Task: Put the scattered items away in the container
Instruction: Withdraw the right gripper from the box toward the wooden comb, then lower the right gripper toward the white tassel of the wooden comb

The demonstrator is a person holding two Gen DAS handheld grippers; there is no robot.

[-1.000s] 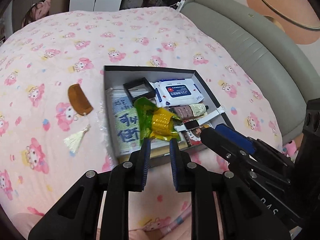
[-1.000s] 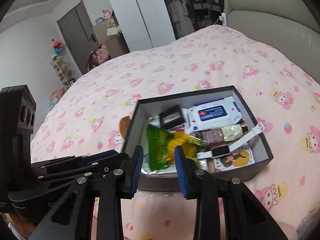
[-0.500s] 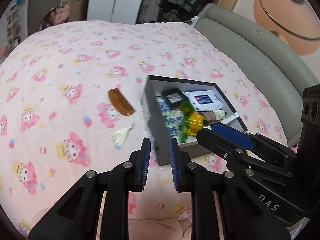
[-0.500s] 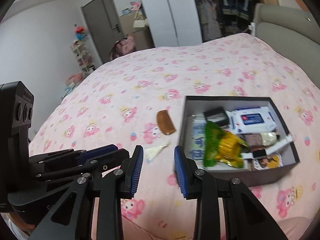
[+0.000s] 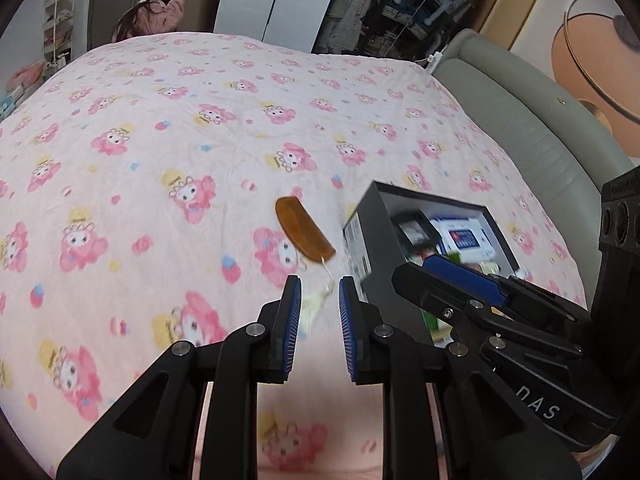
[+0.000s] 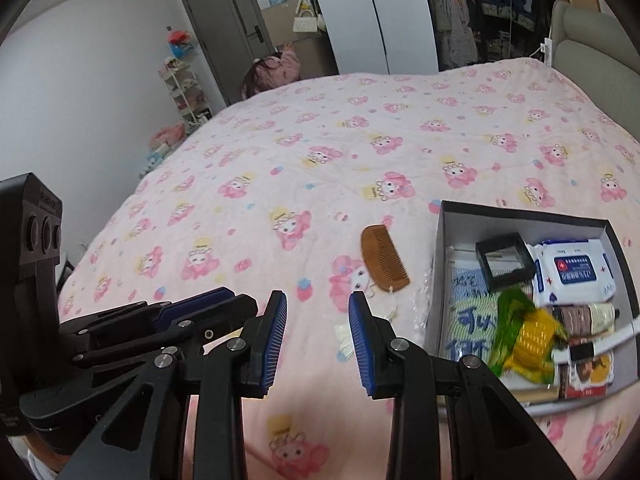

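Note:
A brown wooden comb (image 5: 304,232) (image 6: 384,258) with a pale tassel (image 5: 316,304) (image 6: 344,336) lies on the pink bedspread just left of the dark box (image 5: 362,236) (image 6: 520,212). The box holds a wet-wipes pack (image 6: 572,268), a green and yellow packet (image 6: 524,332), a small black case (image 6: 504,260) and other small items. My left gripper (image 5: 318,312) hovers over the tassel, jaws a narrow gap apart with nothing gripped. My right gripper (image 6: 318,332) is open and empty, just left of the tassel. Each gripper shows at the side of the other's view.
The patterned bedspread (image 5: 160,140) spreads wide to the left and far side. A grey padded headboard (image 5: 540,128) runs along the right. A person in pink (image 6: 276,68) is at the far end of the bed, before wardrobes and a door.
Both grippers have moved left, away from above the box. The box has slid to the right of both views and the comb and tassel now lie straight ahead. Jaw gaps look unchanged.

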